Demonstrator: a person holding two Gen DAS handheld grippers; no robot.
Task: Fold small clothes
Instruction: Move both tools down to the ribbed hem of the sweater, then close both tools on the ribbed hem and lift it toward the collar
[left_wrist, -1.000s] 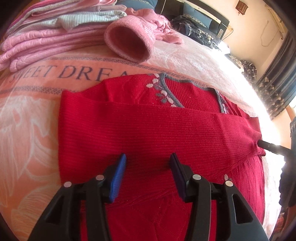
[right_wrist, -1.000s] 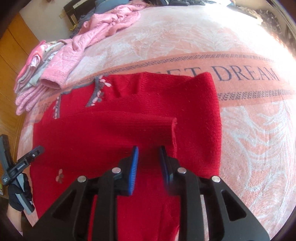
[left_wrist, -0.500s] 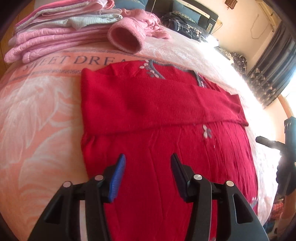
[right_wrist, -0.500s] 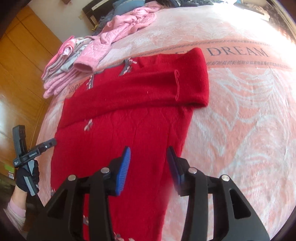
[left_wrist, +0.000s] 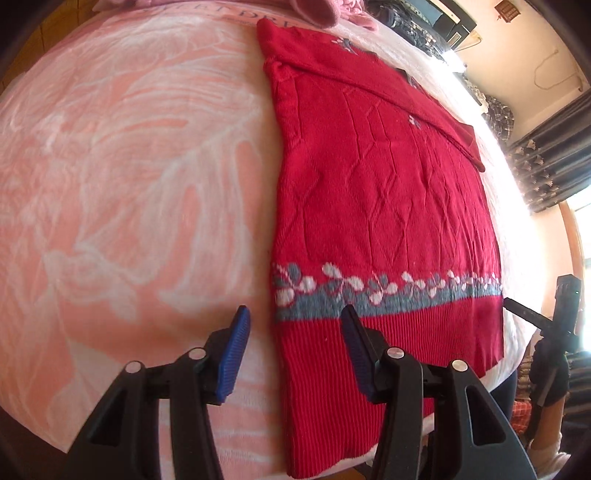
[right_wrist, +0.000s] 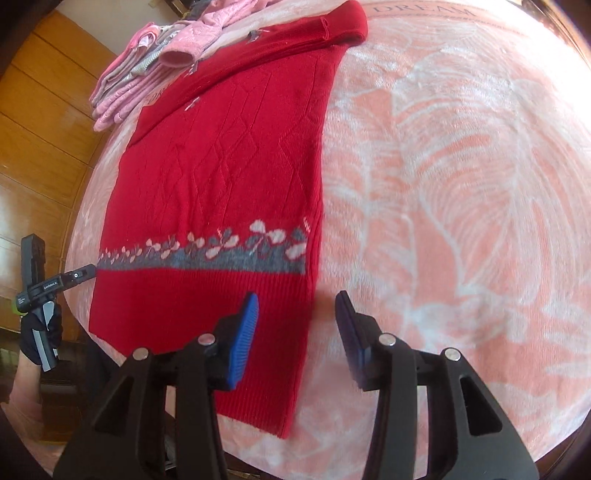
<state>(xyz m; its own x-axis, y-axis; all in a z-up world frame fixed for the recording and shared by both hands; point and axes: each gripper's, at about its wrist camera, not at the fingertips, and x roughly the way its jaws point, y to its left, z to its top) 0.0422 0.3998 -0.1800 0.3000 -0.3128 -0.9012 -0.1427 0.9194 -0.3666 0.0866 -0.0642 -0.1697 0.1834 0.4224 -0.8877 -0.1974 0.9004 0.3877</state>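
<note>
A red knitted sweater (left_wrist: 384, 192) lies flat on the pink bed cover, its sleeves folded across the chest at the far end. A grey band with white flowers (left_wrist: 388, 291) runs above the ribbed hem. My left gripper (left_wrist: 293, 332) is open over the hem's left corner, one finger on either side of the sweater's edge. In the right wrist view the same sweater (right_wrist: 225, 177) shows, and my right gripper (right_wrist: 297, 317) stands open over the hem's right corner, straddling that edge. Nothing is held.
A stack of folded pink and grey clothes (right_wrist: 147, 62) lies beyond the sweater's collar. The pink blanket (right_wrist: 461, 184) spreads wide beside the sweater. The bed's near edge lies just under both grippers. A wooden wall (right_wrist: 40, 122) stands at the left.
Both grippers have drawn back from the folded sleeves toward the near end of the sweater and now sit at the hem corners. The right gripper has opened wider.
</note>
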